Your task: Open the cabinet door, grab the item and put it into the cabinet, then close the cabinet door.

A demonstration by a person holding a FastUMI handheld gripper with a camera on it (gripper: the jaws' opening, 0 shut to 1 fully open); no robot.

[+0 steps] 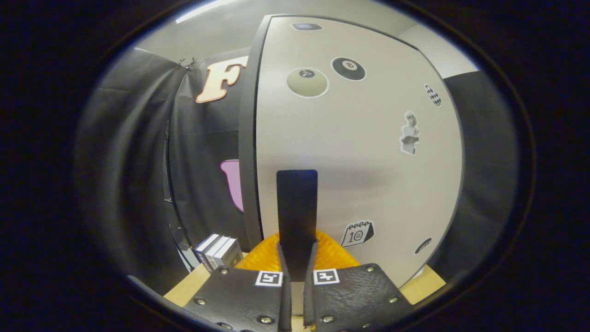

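The white cabinet door [368,152], covered with several stickers, stands close ahead of me. A flat black handle [297,203] sticks out from its lower part and runs down between my fingers. My gripper [297,249] is shut on this handle, with both fingers [281,258] pressed against its sides. A dark edge [246,138] runs down the left side of the door; I cannot tell whether the door is ajar. Left of the cabinet's foot, a small set of white and dark boxes [219,252] stands on the wooden table [184,288].
Black cloth hangs as the booth wall to the left [138,161] and right [484,161] of the cabinet. A strip of the table [424,282] shows at the cabinet's lower right.
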